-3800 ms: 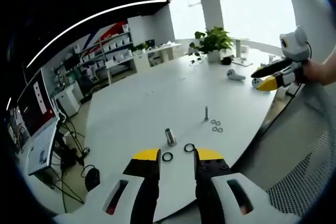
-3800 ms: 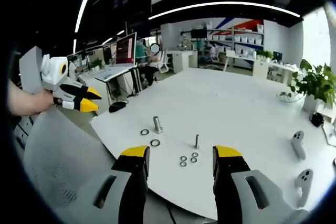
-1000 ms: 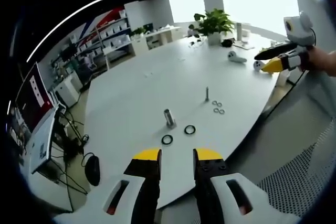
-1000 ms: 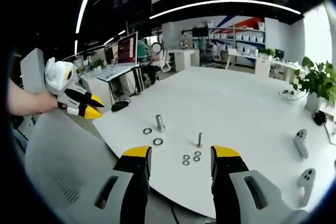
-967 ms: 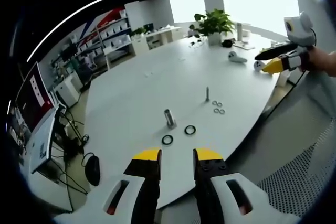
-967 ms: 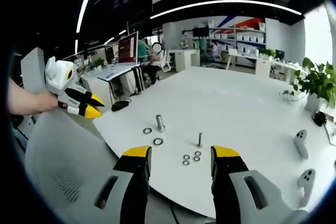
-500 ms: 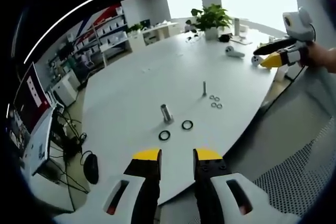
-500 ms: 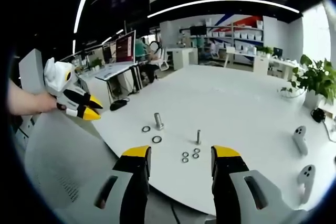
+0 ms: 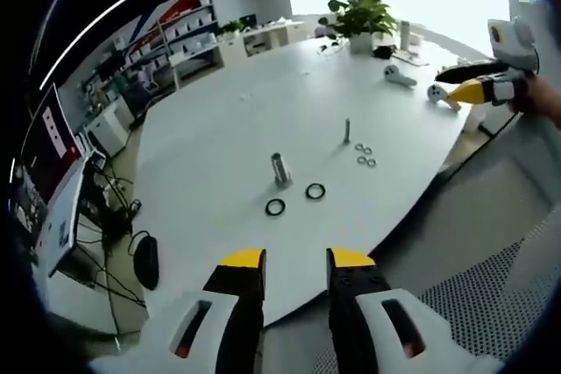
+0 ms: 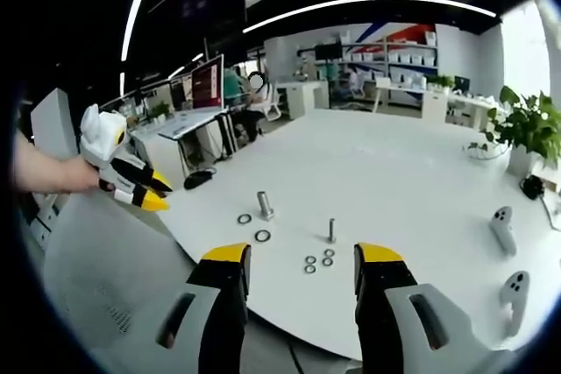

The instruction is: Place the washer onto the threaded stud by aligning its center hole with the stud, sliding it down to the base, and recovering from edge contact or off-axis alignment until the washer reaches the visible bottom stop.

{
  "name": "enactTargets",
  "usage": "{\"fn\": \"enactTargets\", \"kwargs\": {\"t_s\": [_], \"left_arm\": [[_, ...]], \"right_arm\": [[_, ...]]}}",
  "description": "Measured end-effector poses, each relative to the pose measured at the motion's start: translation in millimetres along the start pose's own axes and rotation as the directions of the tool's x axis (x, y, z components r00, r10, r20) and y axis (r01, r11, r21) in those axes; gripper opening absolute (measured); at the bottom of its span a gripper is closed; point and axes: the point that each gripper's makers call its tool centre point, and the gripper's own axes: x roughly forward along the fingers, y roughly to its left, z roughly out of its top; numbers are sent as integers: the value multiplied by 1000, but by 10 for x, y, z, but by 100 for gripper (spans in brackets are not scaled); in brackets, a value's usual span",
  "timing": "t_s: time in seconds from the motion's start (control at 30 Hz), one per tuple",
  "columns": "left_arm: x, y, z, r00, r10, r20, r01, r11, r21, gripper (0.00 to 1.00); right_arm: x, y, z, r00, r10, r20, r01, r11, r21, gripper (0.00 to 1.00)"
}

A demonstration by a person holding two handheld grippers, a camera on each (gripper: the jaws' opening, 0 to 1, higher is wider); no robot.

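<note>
Change: since the earlier frames both views have shifted a little, which is camera drift with the hands; washers and studs lie in the same layout on the table, so no washer has been lifted and the task has not begun
Left gripper: jaws parted by a narrow gap, nothing between them; held back from the table edge, well short of the parts; seen from the right gripper view it hangs at the left over a chair back with its yellow tips nearly together
Right gripper: jaws spread wide, holding nothing; also short of the parts; in the left gripper view it sits far right, beyond the table edge
Large washers: two dark rings, near washer and second washer, flat on the table just beside the thick stud
Thin stud: upright, bare; three small washers clustered just beside its base
Reading: which pair is meant I cannot tell; either way a washer must first be picked off a flat surface, an awkward thin-edge grasp
Surface: white round table, smooth, mostly bare; two white controllers and a potted plant toward its far side
Room: open office; shelving, desks with monitors, bright windows, mesh chair near the table edge
</note>
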Motion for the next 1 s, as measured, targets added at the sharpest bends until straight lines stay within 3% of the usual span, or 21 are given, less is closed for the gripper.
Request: {"fn": "enactTargets", "kwargs": {"t_s": [0.03,0.17,0.23,0.3,0.4,0.5,0.73,1.0], "left_arm": [[4,4,12,1000,-3,4,3,1000,-8,26],[66,3,-126,996,-20,-86,17,999,-27,29],[105,-43,-225,986,-73,-149,62,995,-76,27],[188,-35,-178,985,-100,-138,82,988,-131,31],[339,1,-107,984,-108,-142,95,991,-96,35],[511,50,-49,980,-100,-173,101,995,0,34],[890,65,96,970,-131,-204,139,990,23,34],[1132,121,83,955,-150,-257,165,986,39,34]], "right_arm": [[4,-1,0,1000,1,0,-1,1000,1,49],[18,1,-46,1000,6,-20,-6,1000,9,50],[14,-10,-45,1000,3,-19,-2,1000,10,49],[11,-33,-28,1000,-6,-11,7,1000,7,49],[16,-18,-34,1000,2,-13,-2,1000,13,49],[22,-16,-38,1000,3,-16,-3,1000,2,49],[-1,-50,-30,1000,-9,-10,9,1000,8,46],[5,-92,-68,999,-26,-26,27,999,27,49]]}}
